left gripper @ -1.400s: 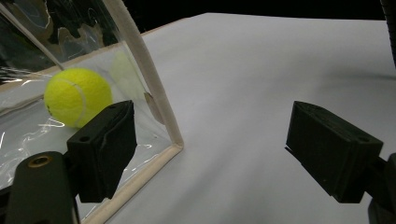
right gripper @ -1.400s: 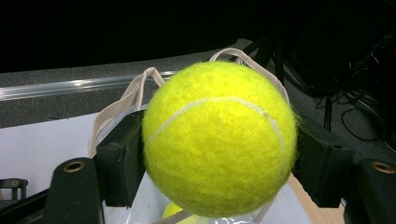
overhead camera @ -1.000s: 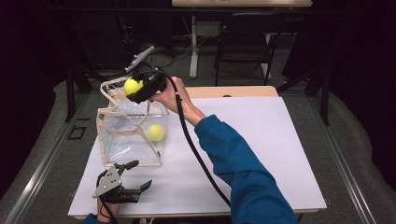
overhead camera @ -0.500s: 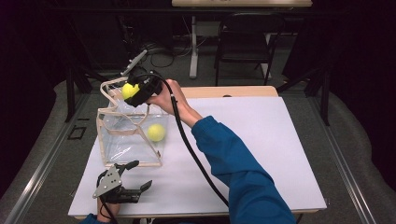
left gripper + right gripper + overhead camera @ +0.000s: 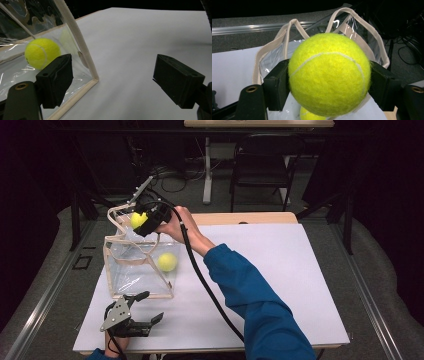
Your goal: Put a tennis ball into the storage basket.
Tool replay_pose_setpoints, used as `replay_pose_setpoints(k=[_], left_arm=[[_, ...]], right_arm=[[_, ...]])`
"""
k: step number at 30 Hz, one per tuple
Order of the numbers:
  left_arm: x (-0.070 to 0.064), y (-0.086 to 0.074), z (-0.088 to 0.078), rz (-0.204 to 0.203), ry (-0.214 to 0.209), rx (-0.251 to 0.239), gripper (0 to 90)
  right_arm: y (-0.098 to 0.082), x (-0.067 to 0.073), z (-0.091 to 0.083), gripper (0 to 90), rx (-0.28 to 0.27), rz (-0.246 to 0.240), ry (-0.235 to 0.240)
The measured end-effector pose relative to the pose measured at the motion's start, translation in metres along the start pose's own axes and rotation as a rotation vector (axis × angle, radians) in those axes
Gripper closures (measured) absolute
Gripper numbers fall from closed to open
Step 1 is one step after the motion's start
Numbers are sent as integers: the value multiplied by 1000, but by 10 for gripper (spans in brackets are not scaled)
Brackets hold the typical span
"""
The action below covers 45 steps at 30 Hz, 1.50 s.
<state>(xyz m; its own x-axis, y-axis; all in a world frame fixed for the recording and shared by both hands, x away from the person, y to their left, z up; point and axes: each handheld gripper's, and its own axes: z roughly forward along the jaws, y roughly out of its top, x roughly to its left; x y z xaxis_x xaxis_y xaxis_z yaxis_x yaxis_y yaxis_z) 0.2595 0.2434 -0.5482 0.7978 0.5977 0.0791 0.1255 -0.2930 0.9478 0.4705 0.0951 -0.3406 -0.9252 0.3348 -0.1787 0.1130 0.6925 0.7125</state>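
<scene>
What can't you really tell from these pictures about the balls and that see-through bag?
- Right gripper view: the held tennis ball hides most of the clear bag mouth and of the ball inside, also cut by the bottom edge.
- Left gripper view: the bag is cut off at the left edge.
- High view: the bag's far side sits behind the right gripper.

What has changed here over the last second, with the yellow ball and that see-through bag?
Very little. The right gripper, clamped on a tennis ball, has drifted slightly toward the far side of the clear bag and hangs over its opening. It has let nothing go. The second ball inside the bag, the bag itself and the open left gripper on the table stayed put.
</scene>
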Motion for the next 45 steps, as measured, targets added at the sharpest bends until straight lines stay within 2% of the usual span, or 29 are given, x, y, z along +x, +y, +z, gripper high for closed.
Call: replay_pose_setpoints(k=[2, 4, 7, 9, 11, 14, 18, 20, 22, 24, 26, 27, 28, 36, 45], left_arm=[[0, 0, -1, -5, 8, -7, 160], [1, 0, 1, -4, -2, -1, 160], [0, -1, 0, -9, -10, -8, 160], [0, 0, 2, -2, -7, -3, 161], [0, 0, 0, -7, -6, -3, 161], [-1, 0, 0, -4, -1, -7, 160], [0, 0, 0, -5, -9, -5, 161], [0, 0, 0, -5, -9, -3, 161], [0, 0, 0, -5, -8, -3, 160], [-1, 0, 0, -5, -3, -7, 160], [-1, 0, 0, -3, -5, -3, 160], [-1, -1, 0, -9, -11, -5, 161], [-1, 0, 0, -6, -11, -5, 161], [-1, 0, 1, -8, -13, -3, 161], [-1, 0, 4, -11, -11, 7, 161]], right_arm=[[0, 1, 3, 266, 11, -1, 11], [1, 2, 6, 265, 35, -8, 1], [1, 4, 10, 265, 48, -4, 15], [3, 5, 13, 264, 67, -15, 4], [2, 6, 14, 264, 52, 7, 21], [1, 7, 18, 263, 71, 3, 20], [-2, 7, 22, 263, 77, 16, 42], [-1, 7, 23, 262, 83, 7, 36], [-2, 7, 22, 262, 67, 20, 44], [-3, 7, 24, 258, 77, 22, 49], [-5, 7, 24, 227, 79, 35, 35], [-6, 6, 23, 185, 73, 50, 41], [-8, 5, 20, 137, 53, 66, 19], [-16, -1, -8, 7, -3, 98, 22], [-42, -11, -37, 0, -25, 120, 26]])
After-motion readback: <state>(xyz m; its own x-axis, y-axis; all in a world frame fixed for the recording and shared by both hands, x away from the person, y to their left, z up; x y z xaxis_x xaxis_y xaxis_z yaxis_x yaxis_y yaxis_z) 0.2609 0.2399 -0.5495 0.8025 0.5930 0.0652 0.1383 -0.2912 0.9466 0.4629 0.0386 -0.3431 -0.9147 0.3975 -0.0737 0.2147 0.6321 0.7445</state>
